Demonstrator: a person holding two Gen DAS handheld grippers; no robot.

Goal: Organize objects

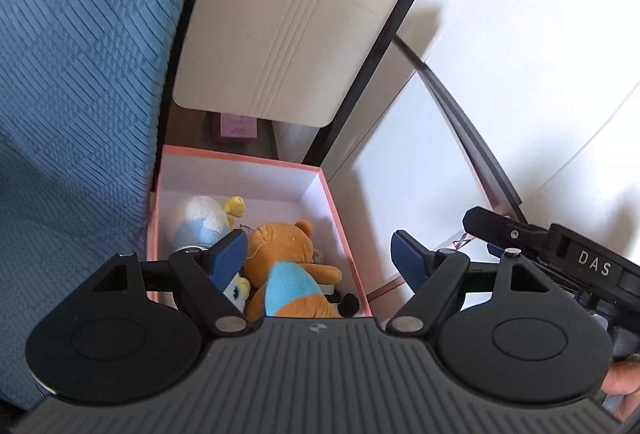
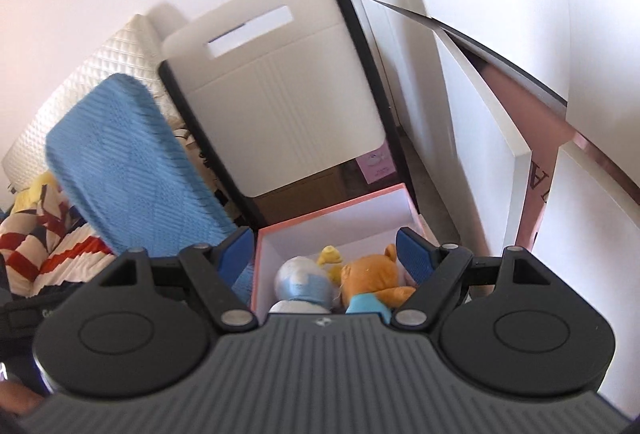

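The big blue blanket point(image 1: 80, 93) hangs down right beside the pink box point(image 1: 240, 157). If a tong catches it, the blanket could slide and fall over the box and hide the toys.

Behind the box stands a pale board with a handle hole point(image 1: 288, 33). It leans up against something dark. I think a bump could tip it down onto the box.

The pink box sits on the floor with its top open. It is squeezed between the blanket and a white cupboard point(image 1: 400, 169), so there is not much room to reach in. A push on its thin wall could bend it or shove it away.

Inside the box lies an orange bear in a blue shirt point(image 1: 292, 266), touching a white and blue duck toy point(image 1: 208, 222). A little black toy point(image 1: 346, 304) peeks out by the bear. They are packed close, so grabbing one may drag another out.

The left gripper point(image 1: 320, 254) hangs over the box with its jaws wide apart, holding nothing. The right gripper point(image 2: 326, 254) is the same, wide apart and empty. They are very near each other, and could knock together.
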